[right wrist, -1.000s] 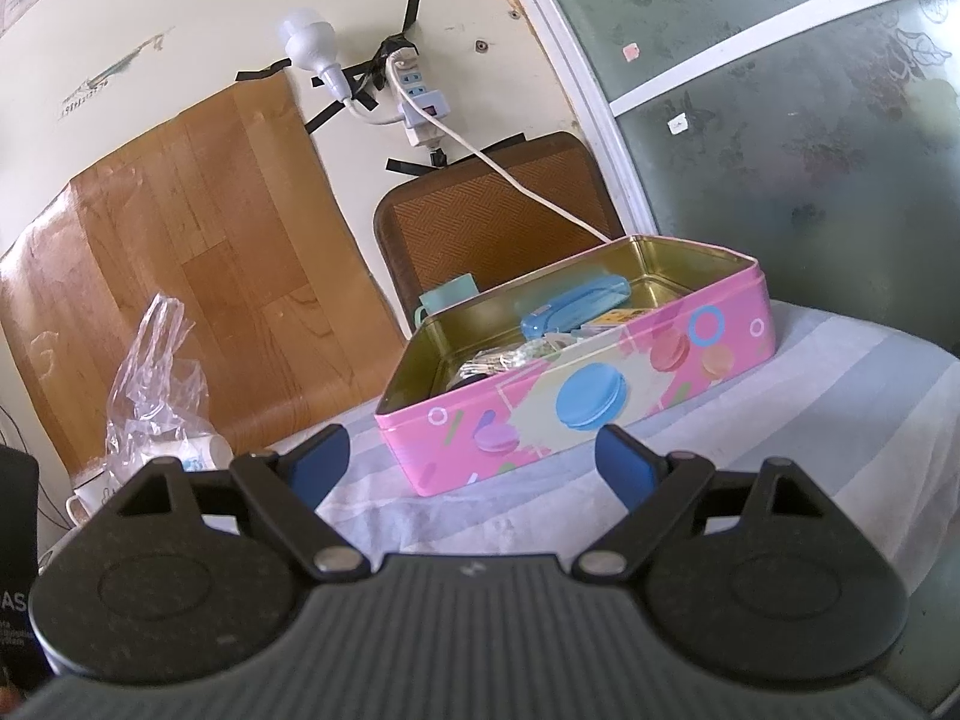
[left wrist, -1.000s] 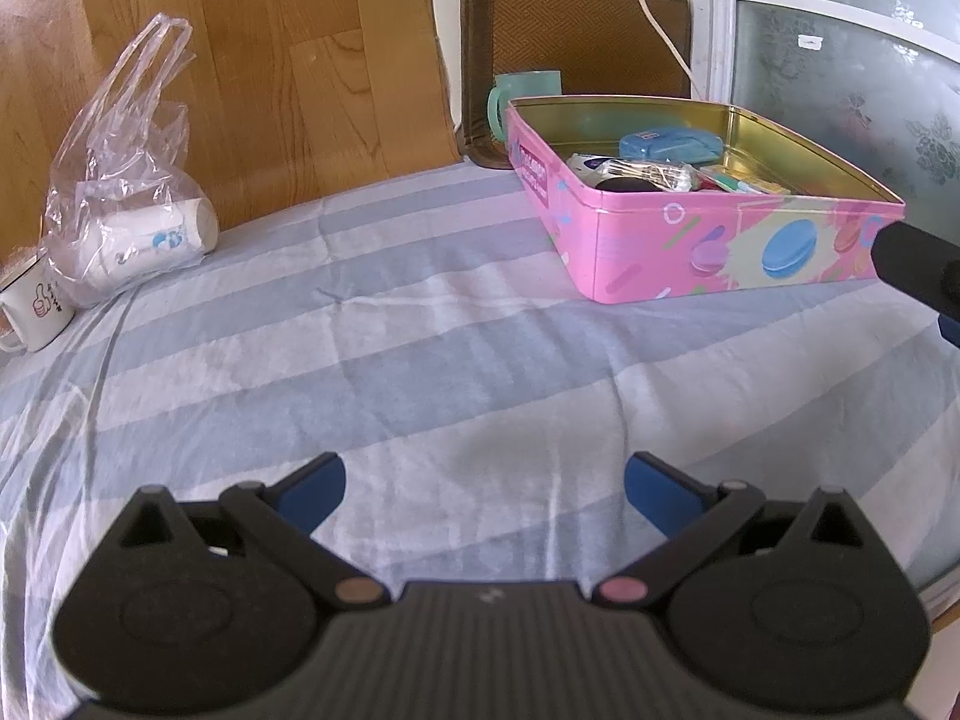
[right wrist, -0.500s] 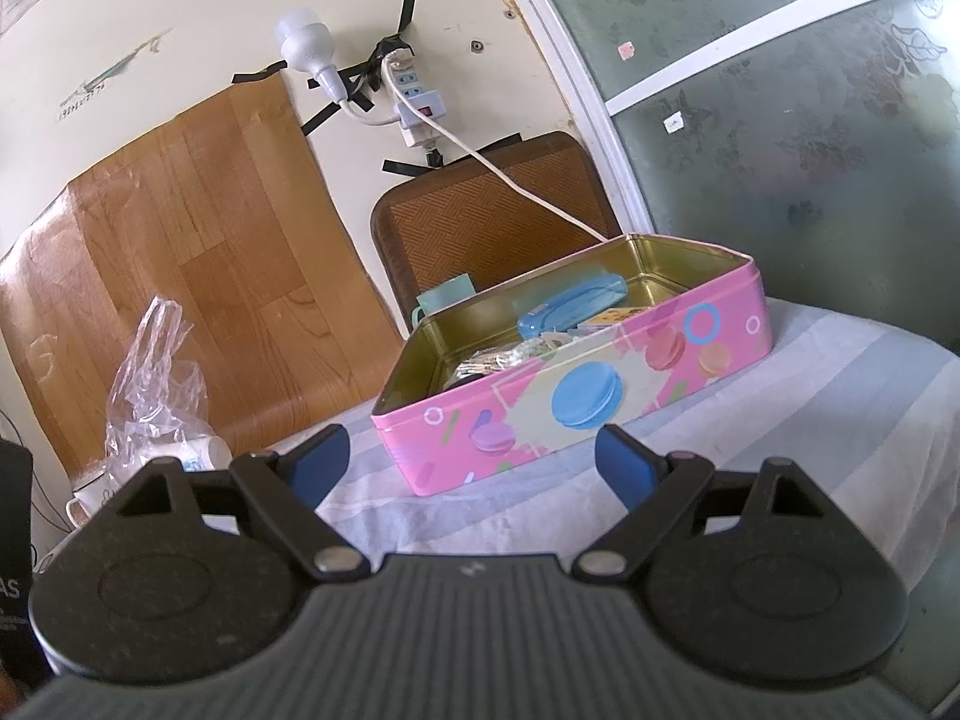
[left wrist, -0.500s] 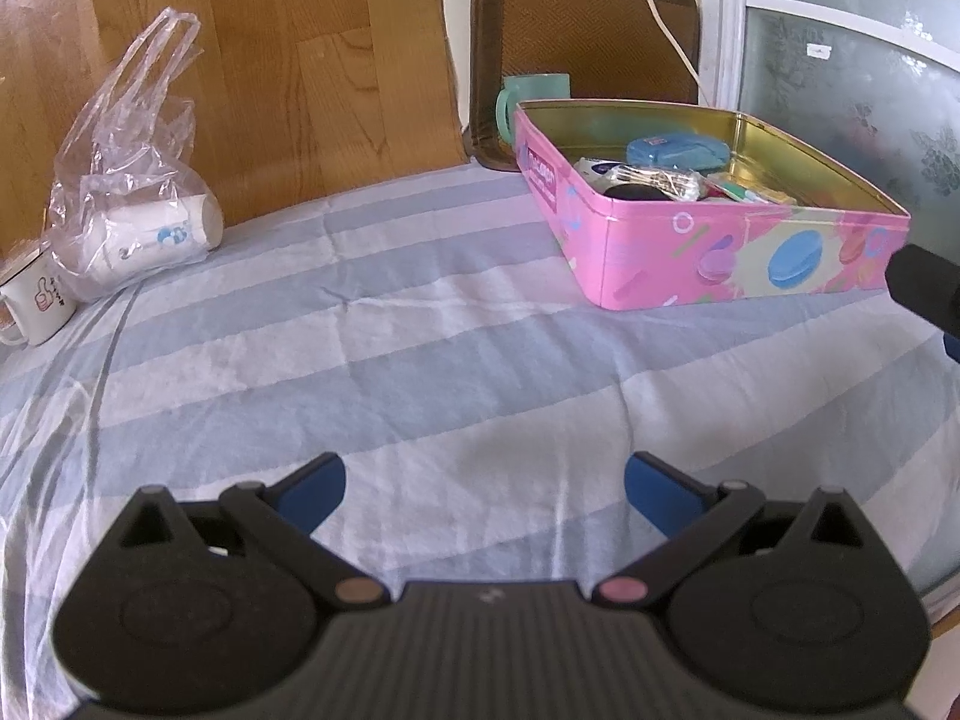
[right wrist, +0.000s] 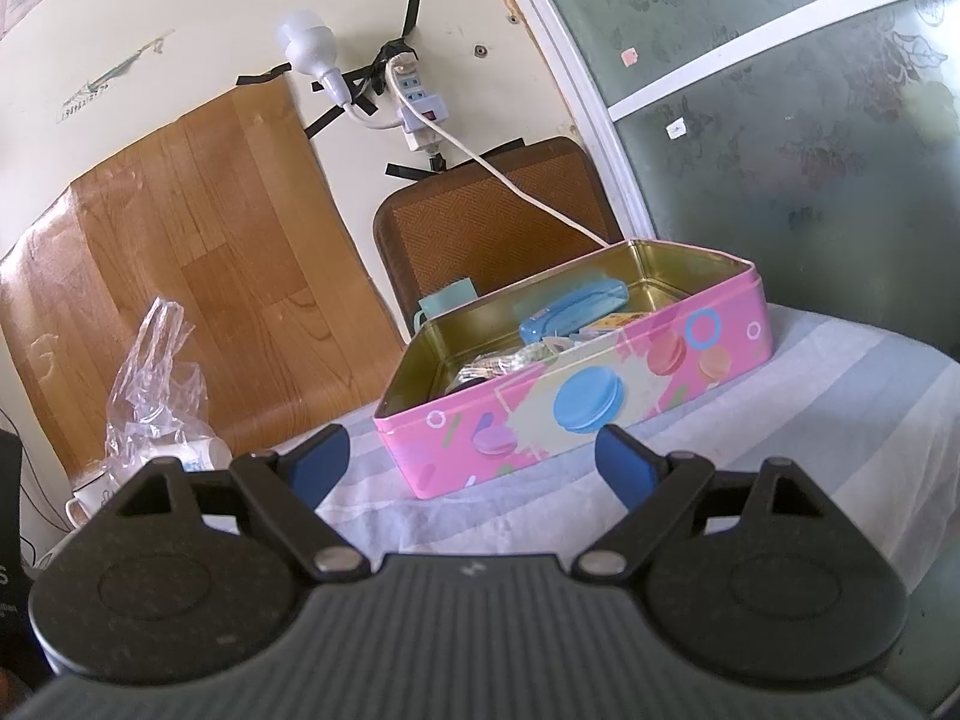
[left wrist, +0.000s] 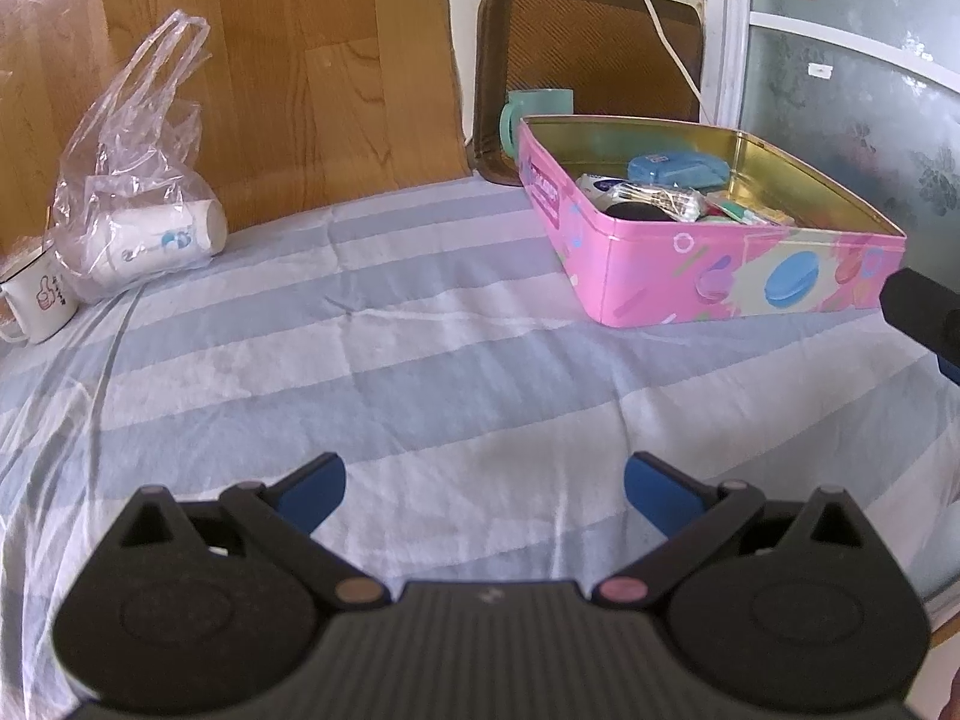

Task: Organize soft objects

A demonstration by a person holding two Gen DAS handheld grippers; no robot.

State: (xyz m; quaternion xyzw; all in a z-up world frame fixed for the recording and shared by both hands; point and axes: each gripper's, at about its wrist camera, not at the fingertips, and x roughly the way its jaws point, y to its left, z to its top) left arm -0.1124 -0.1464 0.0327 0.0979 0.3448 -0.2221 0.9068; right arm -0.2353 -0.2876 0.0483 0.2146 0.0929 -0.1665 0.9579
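An open pink tin with macaron prints stands on the striped cloth at the right; it also shows in the right wrist view. Inside lie a blue case, a clear packet and other small items. A clear plastic bag holding a white roll sits at the far left. My left gripper is open and empty above the bare cloth. My right gripper is open and empty in front of the tin; its dark body shows at the left wrist view's right edge.
A white mug stands left of the bag. A teal mug and a brown cushion stand behind the tin. A wood-pattern sheet leans on the wall. A cord and power strip hang above. A frosted glass door is at the right.
The left wrist view has drawn back and swung slightly, so the tin sits a little farther away. The right view is nearly unchanged. Both grippers stay open.
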